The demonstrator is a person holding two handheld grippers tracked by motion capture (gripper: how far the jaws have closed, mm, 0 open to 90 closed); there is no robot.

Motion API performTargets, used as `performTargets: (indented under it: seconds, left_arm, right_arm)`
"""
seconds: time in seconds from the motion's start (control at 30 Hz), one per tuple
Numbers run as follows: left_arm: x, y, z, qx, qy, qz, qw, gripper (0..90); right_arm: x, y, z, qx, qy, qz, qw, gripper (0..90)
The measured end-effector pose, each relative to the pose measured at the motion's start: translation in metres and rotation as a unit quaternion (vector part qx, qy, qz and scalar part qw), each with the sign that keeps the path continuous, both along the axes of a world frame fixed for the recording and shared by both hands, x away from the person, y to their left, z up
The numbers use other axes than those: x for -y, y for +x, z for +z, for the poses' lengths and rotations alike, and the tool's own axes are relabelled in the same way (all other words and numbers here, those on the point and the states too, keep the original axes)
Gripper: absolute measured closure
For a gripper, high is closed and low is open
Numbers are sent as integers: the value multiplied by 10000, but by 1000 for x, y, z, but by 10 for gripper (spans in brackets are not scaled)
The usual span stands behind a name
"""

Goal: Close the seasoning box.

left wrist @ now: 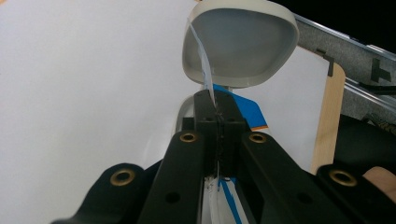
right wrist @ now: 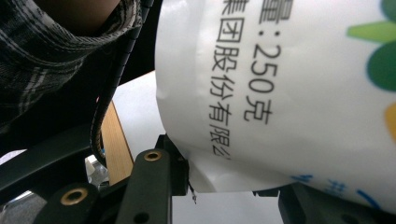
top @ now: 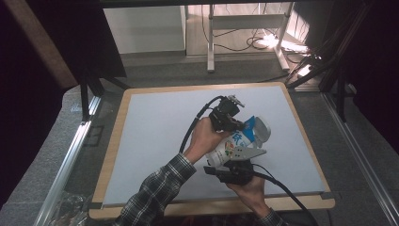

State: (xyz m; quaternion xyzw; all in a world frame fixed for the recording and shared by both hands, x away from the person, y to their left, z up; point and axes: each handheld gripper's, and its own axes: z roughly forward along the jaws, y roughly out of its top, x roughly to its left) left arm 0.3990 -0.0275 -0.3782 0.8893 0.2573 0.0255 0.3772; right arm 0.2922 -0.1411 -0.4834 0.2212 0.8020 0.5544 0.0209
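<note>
A white printed bag (top: 234, 143) is held up over the tabletop (top: 150, 127), toward its near right part, between the two grippers. The left gripper (left wrist: 218, 112) has its jaws pinched tight on the bag's thin top edge, just under a pale bowl-like lid (left wrist: 240, 44). The right gripper (right wrist: 224, 186) has its jaws spread around the bag's bottom, seemingly gripping it, though the far jaw is mostly hidden.
</note>
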Motion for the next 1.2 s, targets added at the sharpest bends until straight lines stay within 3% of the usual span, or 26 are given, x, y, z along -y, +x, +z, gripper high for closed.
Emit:
performTargets:
  seconds: [1.2]
  left_arm:
    - [4,2,3,-74,103,-49,9999,895]
  right_arm:
    - [-2,0,2,14,36,-30,10000,656]
